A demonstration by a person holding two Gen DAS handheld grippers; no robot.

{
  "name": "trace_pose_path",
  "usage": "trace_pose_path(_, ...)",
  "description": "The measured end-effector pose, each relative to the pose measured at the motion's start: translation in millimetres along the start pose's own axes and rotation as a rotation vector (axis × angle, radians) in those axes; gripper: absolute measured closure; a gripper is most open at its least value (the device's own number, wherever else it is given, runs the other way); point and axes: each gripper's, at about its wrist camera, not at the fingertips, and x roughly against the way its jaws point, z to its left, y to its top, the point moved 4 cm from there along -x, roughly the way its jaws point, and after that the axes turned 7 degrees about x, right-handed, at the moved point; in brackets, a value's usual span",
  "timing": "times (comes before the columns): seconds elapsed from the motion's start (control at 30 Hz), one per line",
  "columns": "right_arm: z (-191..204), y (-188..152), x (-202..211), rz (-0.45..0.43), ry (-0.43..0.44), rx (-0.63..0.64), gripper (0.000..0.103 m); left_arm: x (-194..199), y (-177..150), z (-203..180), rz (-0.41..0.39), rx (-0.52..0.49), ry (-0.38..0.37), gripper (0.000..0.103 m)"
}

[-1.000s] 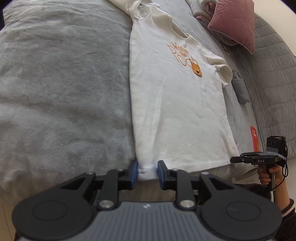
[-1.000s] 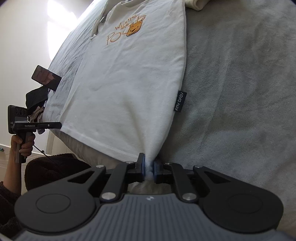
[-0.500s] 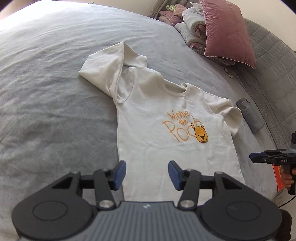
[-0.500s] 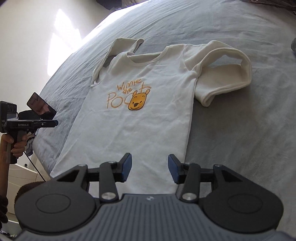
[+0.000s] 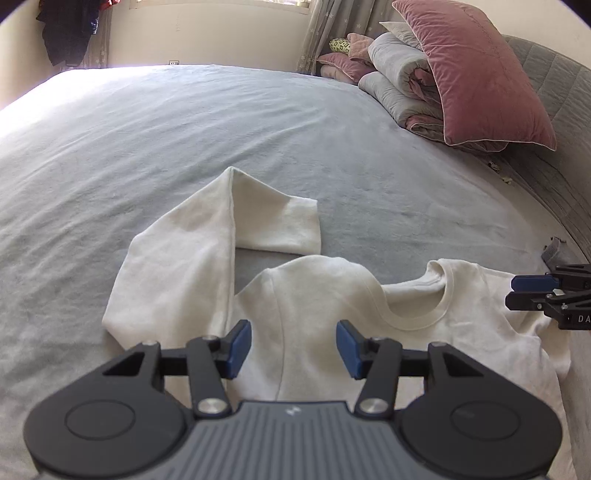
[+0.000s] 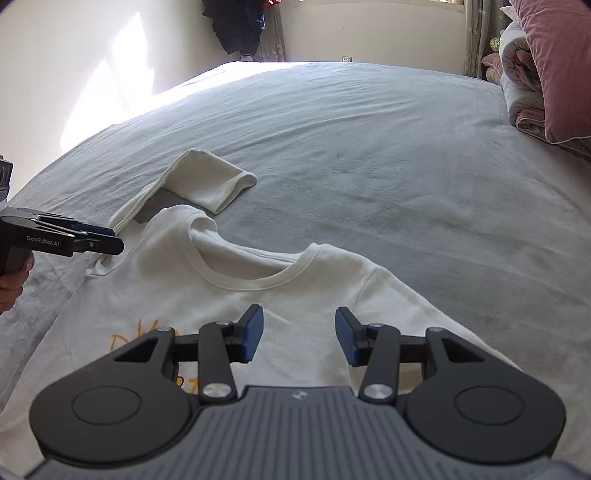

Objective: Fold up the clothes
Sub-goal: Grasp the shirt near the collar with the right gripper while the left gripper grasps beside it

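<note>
Shirt: cream T-shirt (image 5: 314,325) lying front-up and flat on the grey bedspread (image 5: 184,129), neckline towards the far side of the bed; orange print partly seen in the right wrist view, mostly hidden behind the tool.
Far sleeve: long sleeve (image 5: 177,258) bent back on itself, cuff end lying on the bedspread beyond the shoulder, apart from the collar.
Collar: round ribbed neckline (image 6: 251,273), open and lying flat.
Left gripper (image 5: 293,349): hovering over the shirt's shoulder area, pointing down at a slant; jaws parted to a middling width after just opening, nothing between the blue pads, no cloth held.
Right gripper (image 6: 299,338): hovering over the chest just below the collar; jaws likewise just opened to a middling gap, empty, pads clear of the fabric.
Hand: part of a person's hand (image 6: 13,280) on the left tool's grip at the edge of the right wrist view.
Background: pink pillow (image 5: 476,74) leaning on folded grey quilts (image 5: 399,74) at the headboard side, well apart from the shirt; dark clothes (image 6: 236,26) hanging by the far wall.
</note>
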Motion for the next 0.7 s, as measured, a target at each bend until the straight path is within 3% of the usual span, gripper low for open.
trace_pose_path(0.17, -10, 14, -45, 0.000, -0.143, 0.082, 0.055, -32, 25, 1, -0.005, -0.036, 0.016, 0.051)
trace_pose_path(0.3, -20, 8, -67, -0.015, -0.126, 0.035, 0.055, -47, 39, 5, 0.012, -0.038, 0.006, 0.051)
trace_pose_path(0.47, -18, -7, -73, -0.081, -0.141, 0.061, 0.055, -67, 44, 17, 0.128, 0.063, -0.129, 0.051)
trace_pose_path(0.57, -20, -8, -71, -0.099, -0.123, 0.063, 0.055, -65, 46, 17, 0.152, 0.029, -0.153, 0.052)
trace_pose_path(0.67, -23, -8, -70, -0.109, -0.092, 0.052, 0.063, -64, 46, 17, 0.171, 0.073, -0.230, 0.053)
trace_pose_path(0.7, -23, -8, -69, -0.114, -0.080, 0.045, 0.071, -67, 45, 17, 0.186, 0.093, -0.239, 0.054)
